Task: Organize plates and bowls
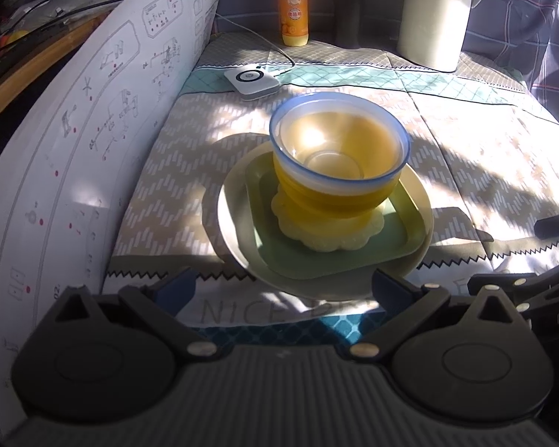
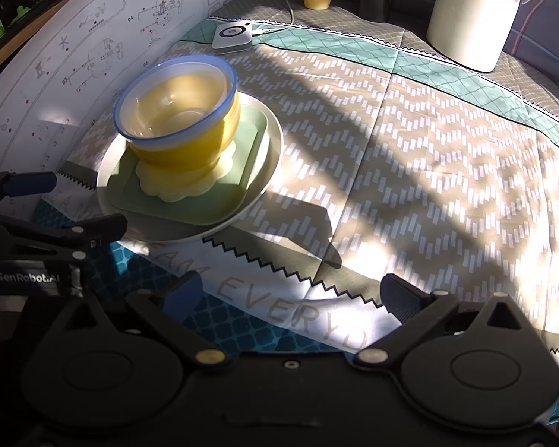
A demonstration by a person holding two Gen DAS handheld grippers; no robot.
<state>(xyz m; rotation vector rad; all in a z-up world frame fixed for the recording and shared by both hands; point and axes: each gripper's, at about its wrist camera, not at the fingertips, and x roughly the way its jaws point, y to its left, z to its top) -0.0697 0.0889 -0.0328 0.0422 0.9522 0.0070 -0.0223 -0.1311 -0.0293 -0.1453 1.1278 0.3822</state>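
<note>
both tongs [image 1: 279, 283] [image 2: 290, 290] gape empty, level, seemingly just short of stacked bowls [image 1: 337, 156].

On the beige-and-white chevron tablecloth [image 1: 167, 171], a blue-rimmed clear bowl [image 1: 337, 141] nests in a yellow bowl [image 1: 328, 197] over a green square plate [image 1: 279, 246].

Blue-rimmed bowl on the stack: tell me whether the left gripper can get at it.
Probably yes. The left gripper is open and empty, facing the blue-rimmed bowl atop the stack; only bare cloth lies between them.
</note>
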